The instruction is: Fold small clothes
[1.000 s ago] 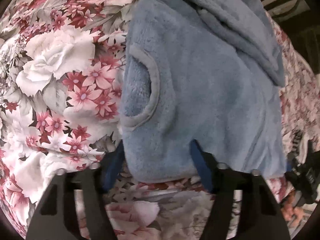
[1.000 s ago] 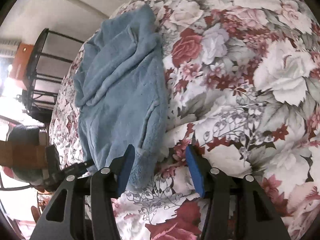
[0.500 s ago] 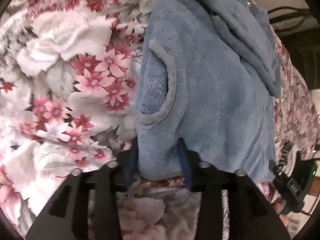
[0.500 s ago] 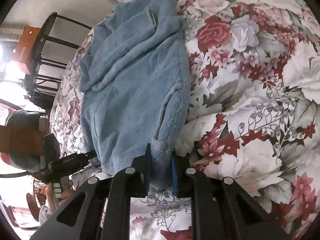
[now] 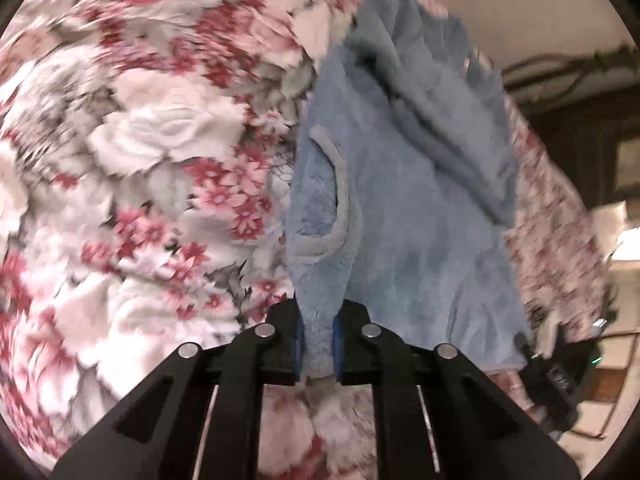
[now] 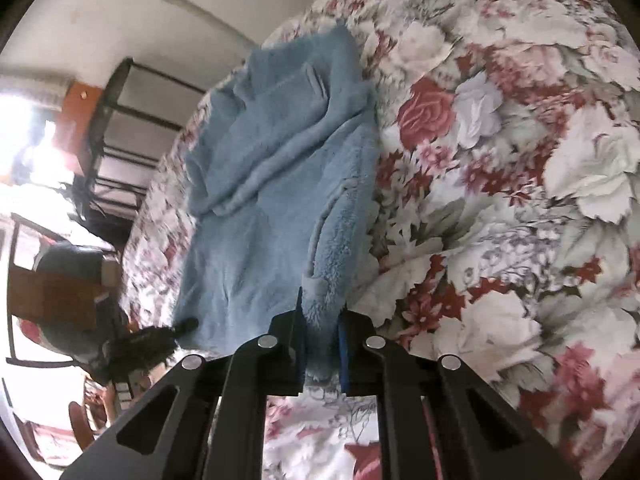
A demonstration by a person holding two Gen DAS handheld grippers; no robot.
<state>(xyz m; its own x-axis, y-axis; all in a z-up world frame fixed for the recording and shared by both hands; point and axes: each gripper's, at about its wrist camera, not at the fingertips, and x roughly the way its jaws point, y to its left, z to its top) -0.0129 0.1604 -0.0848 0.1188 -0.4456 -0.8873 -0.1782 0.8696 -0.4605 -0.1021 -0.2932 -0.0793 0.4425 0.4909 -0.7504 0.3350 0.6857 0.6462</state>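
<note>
Both tools pinching fleece vest hem, lengthwise away

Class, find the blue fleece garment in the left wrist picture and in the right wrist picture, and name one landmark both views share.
Left wrist: the blue fleece garment fills centre-right, its bottom corner pinched in the left gripper.
Right wrist: it lies centre-left, its bottom corner pinched in the right gripper.
Shared landmark: the floral bedspread under the garment.
</note>
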